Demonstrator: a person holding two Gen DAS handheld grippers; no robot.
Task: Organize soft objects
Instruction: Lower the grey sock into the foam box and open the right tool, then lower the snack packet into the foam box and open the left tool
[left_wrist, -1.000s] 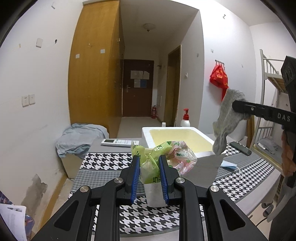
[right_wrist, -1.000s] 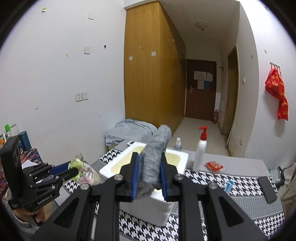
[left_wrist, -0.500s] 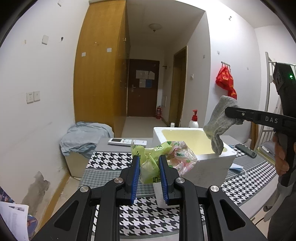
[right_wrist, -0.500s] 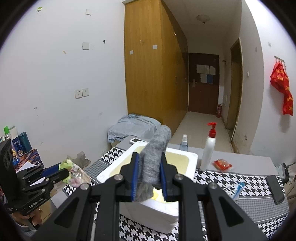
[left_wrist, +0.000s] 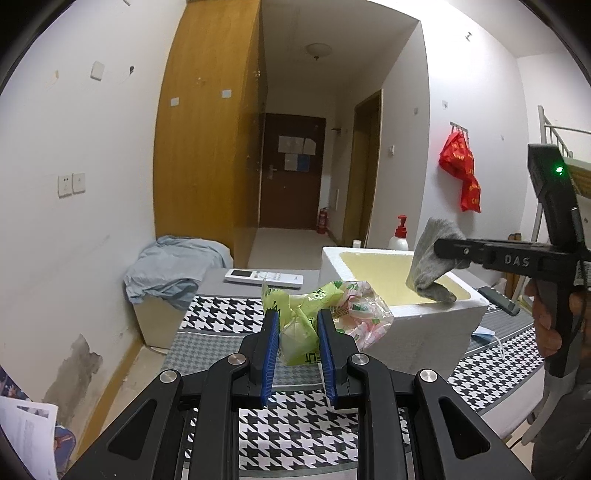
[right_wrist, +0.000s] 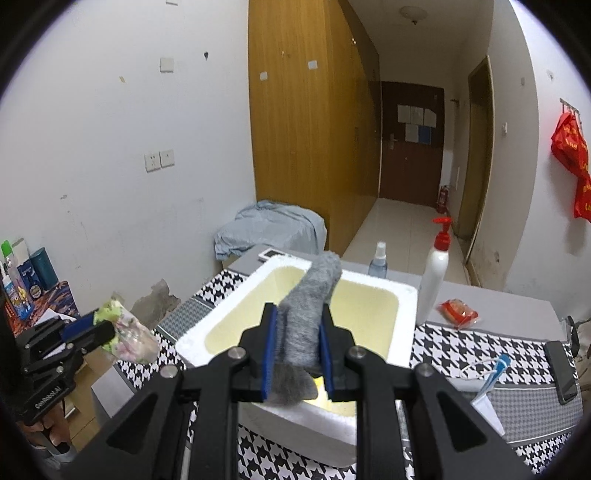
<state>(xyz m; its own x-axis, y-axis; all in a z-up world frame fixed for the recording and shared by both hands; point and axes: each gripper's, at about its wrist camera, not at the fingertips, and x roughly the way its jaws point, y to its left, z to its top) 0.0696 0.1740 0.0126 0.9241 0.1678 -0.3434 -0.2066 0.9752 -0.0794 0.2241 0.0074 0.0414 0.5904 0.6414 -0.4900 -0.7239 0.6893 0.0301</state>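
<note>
The right hand-held gripper (right_wrist: 296, 343) was clamped on the sock (right_wrist: 306, 317), its toe dangling over the box (left_wrist: 436, 317); the left hand-held gripper (left_wrist: 294, 334) pinched the bag (left_wrist: 332, 306) beside it. A limp toe could catch the rim and spill out onto the worktop (left_wrist: 295, 421).

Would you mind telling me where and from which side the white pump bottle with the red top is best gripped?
Grip the pump bottle around its straight white body, coming in level from the open table side to its right. It stands upright, its red pump head is narrow and awkward, and the foam box crowds its left.
</note>
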